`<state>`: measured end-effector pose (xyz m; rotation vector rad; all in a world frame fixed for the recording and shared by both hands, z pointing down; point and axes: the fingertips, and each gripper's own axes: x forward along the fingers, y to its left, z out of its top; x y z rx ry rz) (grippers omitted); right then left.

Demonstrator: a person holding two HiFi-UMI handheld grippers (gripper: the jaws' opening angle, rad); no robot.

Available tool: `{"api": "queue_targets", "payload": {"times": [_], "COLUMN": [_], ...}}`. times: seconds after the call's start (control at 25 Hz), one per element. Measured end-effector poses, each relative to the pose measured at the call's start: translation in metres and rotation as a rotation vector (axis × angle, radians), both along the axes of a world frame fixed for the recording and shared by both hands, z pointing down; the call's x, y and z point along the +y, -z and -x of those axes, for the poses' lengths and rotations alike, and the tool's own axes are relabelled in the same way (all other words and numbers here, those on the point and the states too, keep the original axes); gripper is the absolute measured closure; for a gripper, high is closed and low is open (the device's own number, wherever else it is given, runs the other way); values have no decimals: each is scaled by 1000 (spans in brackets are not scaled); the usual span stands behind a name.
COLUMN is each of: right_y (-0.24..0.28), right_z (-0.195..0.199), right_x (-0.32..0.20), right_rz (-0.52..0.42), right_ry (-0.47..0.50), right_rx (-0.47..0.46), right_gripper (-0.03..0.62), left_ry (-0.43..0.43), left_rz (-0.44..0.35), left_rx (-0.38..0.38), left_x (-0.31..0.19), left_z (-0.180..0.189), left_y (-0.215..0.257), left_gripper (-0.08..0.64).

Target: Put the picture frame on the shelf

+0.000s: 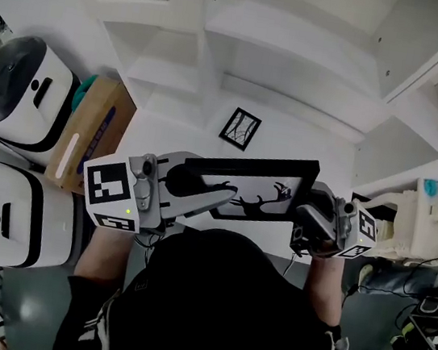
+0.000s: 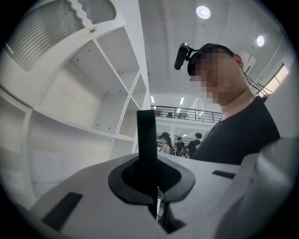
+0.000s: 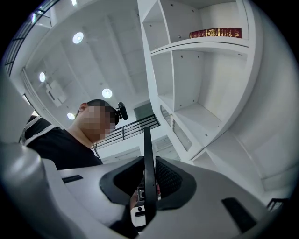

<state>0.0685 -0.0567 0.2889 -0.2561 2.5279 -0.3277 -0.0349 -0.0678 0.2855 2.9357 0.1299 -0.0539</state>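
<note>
Picture frame (image 1: 254,188) is held in air, long side about level, just before front edge of lowest board of shelf (image 1: 301,60); not yet set on it. Left gripper (image 1: 189,184) is closed tight on frame's left end; black edge is seen upright between pads. Right gripper (image 1: 310,212) is clamped on frame's right end, thin edge pinched between pads. Small second frame (image 1: 241,128) is seen on same board, further back. Cardboard box (image 1: 95,131) is placed beside shelf's left side.

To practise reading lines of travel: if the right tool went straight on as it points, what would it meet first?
The black picture frame, clamped edge-on in the right tool; past it the way looks free, depth unclear.
</note>
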Motion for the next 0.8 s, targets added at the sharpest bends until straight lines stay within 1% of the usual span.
{"api": "queue_targets", "payload": {"times": [0.2, 0.4, 0.52, 0.64, 0.72, 0.8], "right_y": [-8, -10, -10, -11, -12, -14], "right_z": [29, 48, 50, 44, 38, 32], "right_x": [-7, -18, -26, -32, -27, -19], "right_rz": [-4, -3, 18, 47, 56, 64], "right_ry": [-43, -117, -164, -213, -225, -225], "right_rx": [-8, 16, 32, 44, 39, 32], "right_gripper": [512, 494, 488, 488, 488, 488], "left_ry": [12, 21, 34, 77, 111, 152], "left_rz": [-21, -25, -21, -16, -27, -48], "left_rx": [-27, -32, -21, -8, -14, -37], "left_x": [-5, -14, -23, -36, -39, -42], "left_z": [30, 56, 65, 72, 74, 73], "left_y": [-1, 3, 9, 18, 23, 28], "left_gripper": [546, 546, 546, 546, 546, 546]}}
